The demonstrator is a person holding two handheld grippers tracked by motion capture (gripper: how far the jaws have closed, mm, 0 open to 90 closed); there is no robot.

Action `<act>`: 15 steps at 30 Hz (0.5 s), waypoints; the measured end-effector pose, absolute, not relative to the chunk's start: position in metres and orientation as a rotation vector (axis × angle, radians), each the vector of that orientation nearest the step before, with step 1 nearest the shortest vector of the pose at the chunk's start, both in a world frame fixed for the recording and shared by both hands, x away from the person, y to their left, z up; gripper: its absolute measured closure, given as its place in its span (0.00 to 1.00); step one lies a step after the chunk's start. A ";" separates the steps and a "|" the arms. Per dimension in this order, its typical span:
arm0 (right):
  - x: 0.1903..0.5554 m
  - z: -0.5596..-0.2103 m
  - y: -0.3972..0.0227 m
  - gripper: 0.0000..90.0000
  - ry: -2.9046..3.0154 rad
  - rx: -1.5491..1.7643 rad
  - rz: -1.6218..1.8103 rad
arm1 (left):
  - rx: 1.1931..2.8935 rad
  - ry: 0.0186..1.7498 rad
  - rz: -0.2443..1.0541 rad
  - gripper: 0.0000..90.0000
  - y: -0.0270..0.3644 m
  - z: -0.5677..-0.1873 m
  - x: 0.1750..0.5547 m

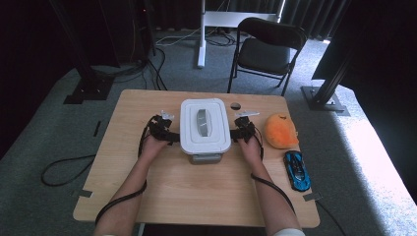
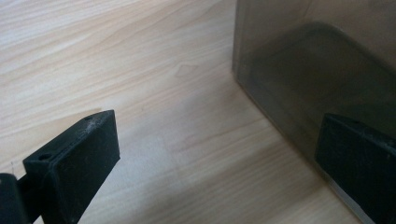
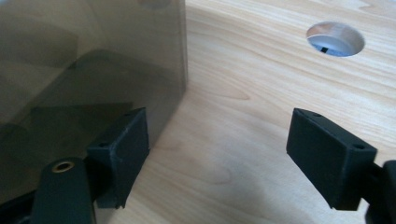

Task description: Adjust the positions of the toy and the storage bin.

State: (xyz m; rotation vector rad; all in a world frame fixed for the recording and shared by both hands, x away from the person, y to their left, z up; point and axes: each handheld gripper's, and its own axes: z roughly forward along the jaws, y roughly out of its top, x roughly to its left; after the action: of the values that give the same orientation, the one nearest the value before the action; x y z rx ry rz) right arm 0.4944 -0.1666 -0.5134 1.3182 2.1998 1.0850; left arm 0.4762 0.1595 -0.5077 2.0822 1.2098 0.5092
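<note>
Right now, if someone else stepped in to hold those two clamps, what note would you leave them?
Left gripper: open, at the box's left side, one jaw by the wall.
Right gripper: open, at its right side, nothing clamped.
Box: mid-table, lid on, standing on the wood.
Done: both grippers brought alongside.
Left: probably grip both sides and lift or open the box.
</note>
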 end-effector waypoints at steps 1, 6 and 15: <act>0.493 -0.514 -0.166 0.23 2.199 1.312 1.094 | 2.083 1.213 0.511 0.00 0.160 -0.508 0.475; 0.488 -0.515 -0.167 0.24 2.208 1.309 1.128 | 2.087 1.208 0.522 0.01 0.159 -0.507 0.465; 0.475 -0.517 -0.169 0.24 2.217 1.276 1.160 | 2.088 1.195 0.522 0.01 0.159 -0.509 0.445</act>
State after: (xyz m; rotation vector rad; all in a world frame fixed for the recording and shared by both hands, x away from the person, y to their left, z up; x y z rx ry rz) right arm 0.4747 -0.1688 -0.5169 1.2765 2.2168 1.1596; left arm 0.4448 0.1589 -0.5090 2.0884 1.1953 0.5221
